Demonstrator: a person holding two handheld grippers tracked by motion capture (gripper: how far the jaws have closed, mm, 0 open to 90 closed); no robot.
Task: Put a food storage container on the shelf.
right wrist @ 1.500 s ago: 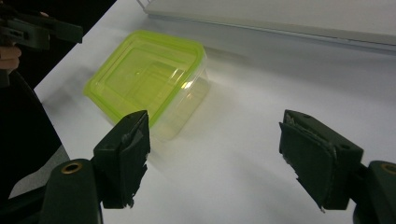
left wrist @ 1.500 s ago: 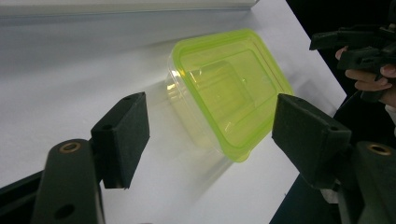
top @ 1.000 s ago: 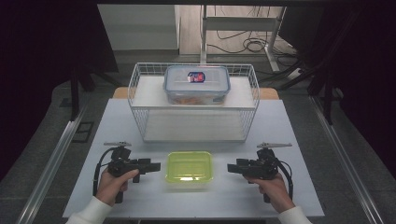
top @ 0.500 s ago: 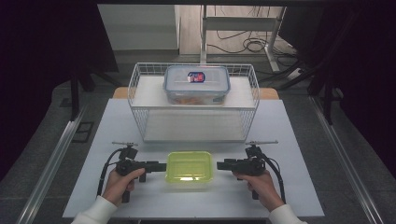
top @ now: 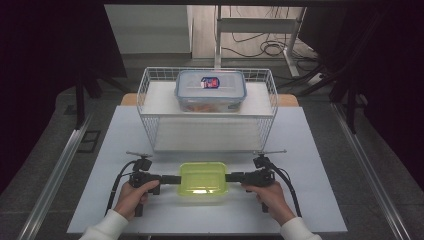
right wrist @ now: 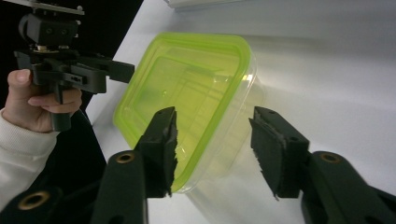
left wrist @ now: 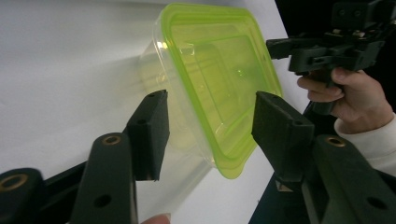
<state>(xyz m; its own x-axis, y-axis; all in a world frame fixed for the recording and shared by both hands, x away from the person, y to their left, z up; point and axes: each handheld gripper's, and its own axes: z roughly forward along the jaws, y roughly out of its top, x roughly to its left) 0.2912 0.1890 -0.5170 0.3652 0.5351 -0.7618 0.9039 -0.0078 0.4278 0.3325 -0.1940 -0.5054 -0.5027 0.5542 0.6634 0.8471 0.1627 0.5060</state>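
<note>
- A clear plastic container with a yellow-green lid [top: 202,177] sits on the white table [top: 320,150], near the table's 6 o'clock edge in the high view, well short of the wire basket [top: 150,107] at 12 o'clock.
- The left gripper [top: 172,179] comes at the container from its 9 o'clock side; its tips are at the lid's short edge.
- In the left gripper view its jaws stand apart, one on either side of the lid's [left wrist: 219,88] near corner; whether either pad touches the plastic I cannot tell.
- The right gripper [top: 234,177] meets the container from 3 o'clock, mirroring the other, tips at the opposite short edge.
- In the right gripper view its jaws are likewise spread, straddling the near end of the container [right wrist: 187,98] with the lid rim between them; contact is unclear.
- Each gripper is held by one hand: the left hand [top: 131,197] at 7 o'clock of the container, the right hand [top: 272,195] at 5 o'clock.
- Inside the wire basket, toward its 12 o'clock side, rests a second lidded clear food box [top: 210,90] with a label on top.
</note>
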